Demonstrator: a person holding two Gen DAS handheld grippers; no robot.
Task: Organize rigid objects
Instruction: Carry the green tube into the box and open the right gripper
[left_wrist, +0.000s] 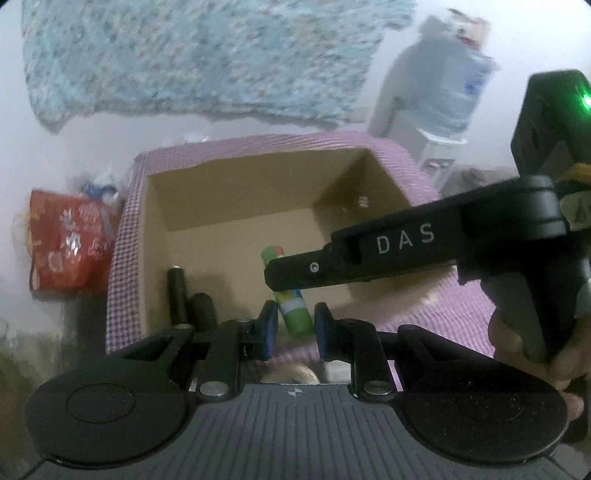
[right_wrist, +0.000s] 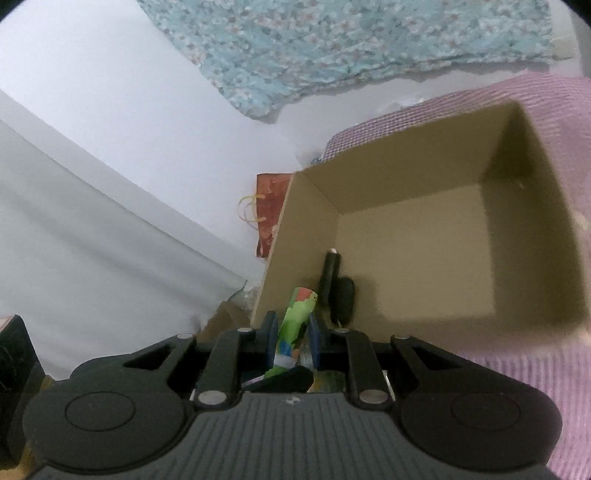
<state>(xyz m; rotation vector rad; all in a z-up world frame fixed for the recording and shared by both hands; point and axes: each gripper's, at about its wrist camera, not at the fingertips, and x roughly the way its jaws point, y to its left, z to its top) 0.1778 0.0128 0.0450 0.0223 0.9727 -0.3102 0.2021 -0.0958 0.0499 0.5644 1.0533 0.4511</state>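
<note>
Holding a green tube (right_wrist: 295, 321) between its blue pads (right_wrist: 271, 338), the right tool (right_wrist: 291, 338) has its jaws closed narrow on the tube's lower part, and the tube's red-and-green end sticks up and forward past the fingertips, tilted slightly to the right. In the left wrist view the right tool (left_wrist: 271, 275) reaches in from the right as a black arm marked DAS, with the person's hand (left_wrist: 532, 339) gripping its handle, and the tube (left_wrist: 293, 314) hangs below its tip, slanting down toward the camera. The left tool (left_wrist: 294, 328) has its jaws drawn in narrow; the tube's lower end shows in the gap between its blue pads (left_wrist: 269, 328), but whether those pads touch it cannot be told from this view. Just beyond both tools stands an open cardboard box (right_wrist: 406, 173), resting on a pink checked cloth (right_wrist: 535, 369). Inside the box, against its near-left wall, lie a slim black cylinder (right_wrist: 328, 277) and a stubbier black object (right_wrist: 343, 299), touching each other; the tube is above the box's near edge, close beside them. To the left of the box sits a red bag (left_wrist: 66, 247) with yellow handles. Behind hangs a pale blue speckled cloth (left_wrist: 203, 59), and a large water bottle (left_wrist: 443, 85) stands at the far right, blurred.
</note>
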